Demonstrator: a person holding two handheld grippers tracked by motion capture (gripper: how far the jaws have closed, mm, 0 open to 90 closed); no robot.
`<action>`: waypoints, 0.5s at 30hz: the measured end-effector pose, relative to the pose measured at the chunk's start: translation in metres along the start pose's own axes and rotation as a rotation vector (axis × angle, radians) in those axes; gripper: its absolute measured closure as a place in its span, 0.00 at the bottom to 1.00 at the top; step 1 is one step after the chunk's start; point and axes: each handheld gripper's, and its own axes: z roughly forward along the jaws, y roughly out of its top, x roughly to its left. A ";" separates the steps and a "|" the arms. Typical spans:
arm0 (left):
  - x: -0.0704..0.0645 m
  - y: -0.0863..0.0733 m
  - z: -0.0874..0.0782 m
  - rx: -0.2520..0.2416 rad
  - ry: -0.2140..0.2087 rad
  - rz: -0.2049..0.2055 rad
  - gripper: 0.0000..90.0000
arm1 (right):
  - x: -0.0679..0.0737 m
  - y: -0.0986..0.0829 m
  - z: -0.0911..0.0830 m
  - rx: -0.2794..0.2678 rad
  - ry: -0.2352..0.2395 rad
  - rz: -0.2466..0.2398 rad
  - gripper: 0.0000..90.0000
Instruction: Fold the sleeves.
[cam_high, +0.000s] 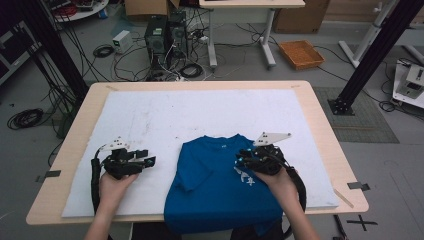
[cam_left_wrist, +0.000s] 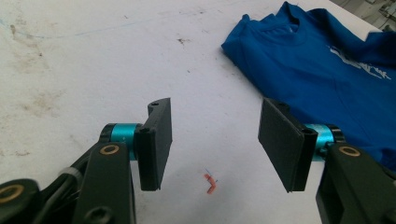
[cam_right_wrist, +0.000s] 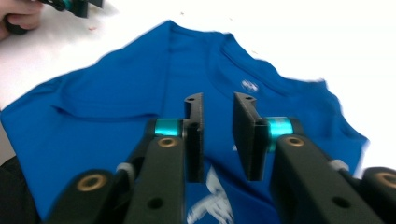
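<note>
A cluttered workshop floor of cables, computer towers (cam_high: 162, 36) and an orange tray (cam_high: 301, 54) lay behind a wooden table (cam_high: 320, 125) covered by a scuffed white mat (cam_high: 150, 120). At the left, the left gripper (cam_high: 149, 161) hovered over bare mat, its jaws spread wide with nothing between them; its own view showed a small orange scrap (cam_left_wrist: 210, 183) on the mat just ahead. Right of it, at the table's near middle, lay a blue T-shirt (cam_high: 215, 185), front up, collar pointing away from the person, with white print on the chest and its left sleeve folded inward. The hem hung over the near table edge and was cut off. At the right, the right gripper (cam_high: 242, 159) sat above the shirt's chest, jaws narrowly parted and pinching nothing. The print was too blurred to read.
</note>
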 end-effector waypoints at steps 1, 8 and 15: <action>0.000 0.000 0.000 0.000 0.000 -0.002 0.49 | 0.000 0.000 0.000 0.000 0.000 0.000 0.82; 0.000 0.000 0.000 0.003 0.006 -0.005 0.49 | -0.027 -0.012 -0.036 -0.031 -0.085 0.122 0.69; 0.001 0.000 0.001 0.006 0.010 -0.013 0.49 | -0.021 -0.052 -0.055 -0.037 -0.111 0.148 0.66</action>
